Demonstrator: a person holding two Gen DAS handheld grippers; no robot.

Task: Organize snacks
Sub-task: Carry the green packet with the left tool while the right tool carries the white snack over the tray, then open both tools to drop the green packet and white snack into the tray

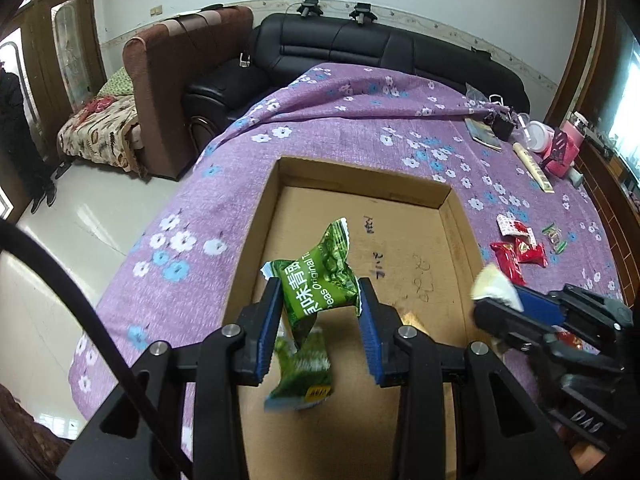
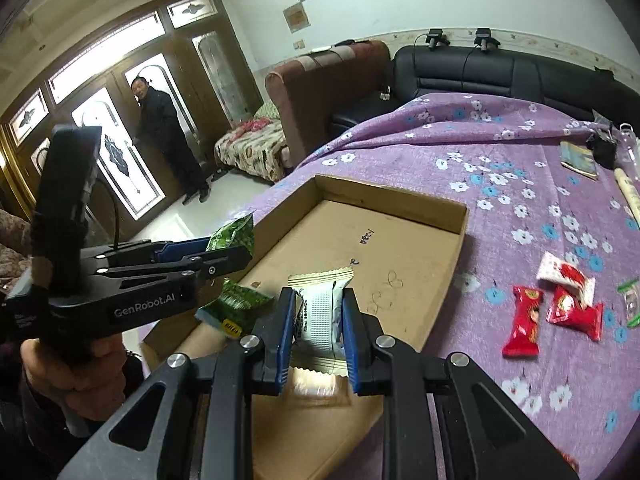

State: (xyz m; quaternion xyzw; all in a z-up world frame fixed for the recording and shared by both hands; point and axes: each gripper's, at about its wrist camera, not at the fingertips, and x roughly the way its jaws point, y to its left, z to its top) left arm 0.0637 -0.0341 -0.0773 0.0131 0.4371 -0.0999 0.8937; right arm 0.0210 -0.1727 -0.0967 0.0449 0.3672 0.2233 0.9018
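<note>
Two packets are being carried over the shallow brown cardboard tray [image 2: 460,216]: the left gripper [image 1: 320,304] pinches a green pea packet [image 1: 320,276], the right gripper [image 2: 318,316] pinches a white-and-gold wafer packet [image 2: 320,312]. Next, probably, each lowers and releases it inside the tray below.

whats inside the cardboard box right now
On the cardboard box floor lies one green pea packet, and pen scribbles mark the bare bottom. The near end is hidden behind the two grippers, so anything lying there can't be seen.
</note>
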